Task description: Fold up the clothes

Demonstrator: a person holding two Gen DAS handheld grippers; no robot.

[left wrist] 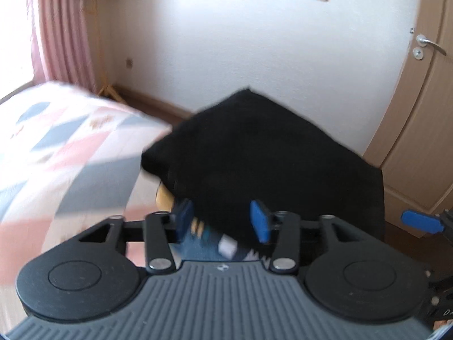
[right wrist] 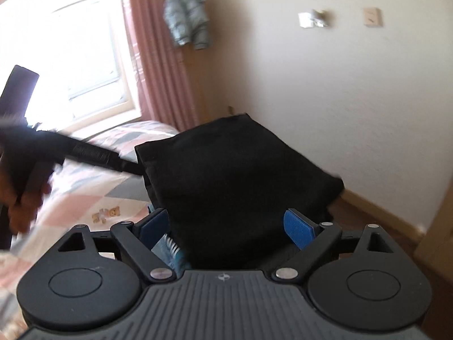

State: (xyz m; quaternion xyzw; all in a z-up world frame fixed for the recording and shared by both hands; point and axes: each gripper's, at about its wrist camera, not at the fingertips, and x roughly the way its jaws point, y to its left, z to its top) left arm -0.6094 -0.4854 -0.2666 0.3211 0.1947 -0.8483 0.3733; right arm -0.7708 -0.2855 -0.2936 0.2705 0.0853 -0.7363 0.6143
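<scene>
- Blue pads (left wrist: 262, 221) of L gripper (left wrist: 223, 221) sit closest in left wrist view; jaws part-way apart w/ black cloth (left wrist: 269, 153) between them. Can't tell if pads actually pinch it.
- Black cloth = folded dark garment, held up in the air, blocks most of the mid frame; pointed top corner toward white wall (left wrist: 240, 42).
- Under the cloth, btwn the L pads: bits of blue & orange printed fabric (left wrist: 198, 232) + small white tag (left wrist: 227, 248). Blurry, can't tell what item.
- R gripper (right wrist: 226, 223) in right wrist view: jaws wide, same black cloth (right wrist: 235, 170) fills the gap, draped over/between pads. Grip unclear too.
- Light blue patterned fabric (right wrist: 170, 248) peeks out by R gripper's left pad.
- Far right edge of left wrist view: blue pad of the other gripper (left wrist: 421, 221), just beside the cloth's edge.
- Person's hand (right wrist: 22, 198) at left of right wrist view, on a black handle; motion-blurred.
- Bed (left wrist: 56, 147) w/ pink/grey/white patchwork cover below-left of cloth.
- Background: pink curtain (right wrist: 158, 56), bright window (right wrist: 70, 51), wooden door (left wrist: 419, 113) w/ metal handle, pale garment (right wrist: 187, 14) hanging on wall.
</scene>
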